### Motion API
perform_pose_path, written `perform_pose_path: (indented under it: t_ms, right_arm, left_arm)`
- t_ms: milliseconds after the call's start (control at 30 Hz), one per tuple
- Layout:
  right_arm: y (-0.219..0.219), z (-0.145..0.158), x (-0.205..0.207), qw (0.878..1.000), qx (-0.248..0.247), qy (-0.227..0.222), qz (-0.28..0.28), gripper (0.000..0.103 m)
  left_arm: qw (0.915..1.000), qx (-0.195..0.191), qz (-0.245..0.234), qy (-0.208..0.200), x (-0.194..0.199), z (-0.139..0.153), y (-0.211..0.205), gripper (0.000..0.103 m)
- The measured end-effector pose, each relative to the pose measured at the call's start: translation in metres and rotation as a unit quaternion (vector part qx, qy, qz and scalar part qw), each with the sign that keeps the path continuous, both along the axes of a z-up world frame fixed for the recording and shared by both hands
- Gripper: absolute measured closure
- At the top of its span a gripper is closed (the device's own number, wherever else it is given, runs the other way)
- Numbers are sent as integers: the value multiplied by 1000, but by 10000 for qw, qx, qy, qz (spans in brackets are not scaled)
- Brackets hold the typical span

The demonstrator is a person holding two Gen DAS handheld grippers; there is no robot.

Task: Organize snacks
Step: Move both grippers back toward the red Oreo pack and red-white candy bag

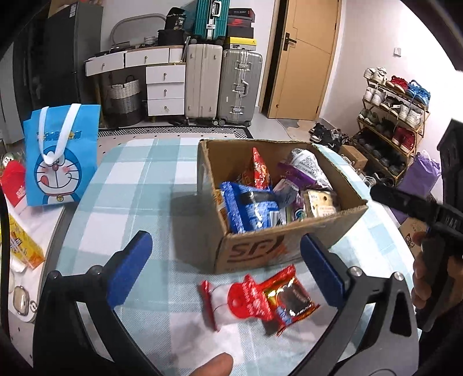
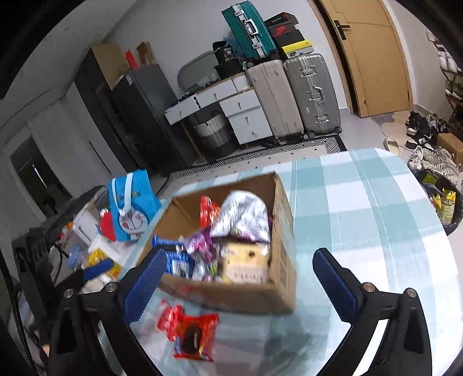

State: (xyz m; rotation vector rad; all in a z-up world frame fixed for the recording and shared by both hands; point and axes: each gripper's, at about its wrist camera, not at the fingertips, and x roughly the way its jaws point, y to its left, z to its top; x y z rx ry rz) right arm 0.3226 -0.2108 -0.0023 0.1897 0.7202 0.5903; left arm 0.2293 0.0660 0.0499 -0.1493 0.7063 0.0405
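The red snack packet [image 1: 260, 300] is lying lower centre between the spread fingers of the left claw [image 1: 225, 269], long axis crosswise; right claw [image 2: 237, 277], also apart, is hovering farther off.

Beyond my table's blue-and-white checked cloth [image 1: 139, 173] I saw a blue Doraemon tote bag [image 1: 59, 156] standing upright at the left edge. Against the far wall stood a white drawer unit [image 1: 165, 89], a woven laundry basket [image 1: 123, 98] beside it, a beige suitcase [image 1: 202, 81], a silver suitcase [image 1: 240, 84] and a teal suitcase [image 1: 211, 17] stacked above. A wooden door [image 1: 306, 57] was shut, a shoe rack [image 1: 396, 115] to its right
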Motion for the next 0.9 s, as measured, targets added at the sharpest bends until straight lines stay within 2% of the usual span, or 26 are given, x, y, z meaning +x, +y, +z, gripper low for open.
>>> perform_pose_path:
  t_ms: [233,500,900]
  right_arm:
    - [6,-11,-27,9988,-494,7,17,0]
    - [12,-25,-47,9973,-679,35,264,0]
    - [25,-48,-58,9927,-1044,337,496,0]
  left_arm:
    - [9999,-42,161,27,-23,-7,11,1]
    - [9993,19,327,192,-33,-18,17,1]
    - [9982,84,341,494,-37,-45,14,1]
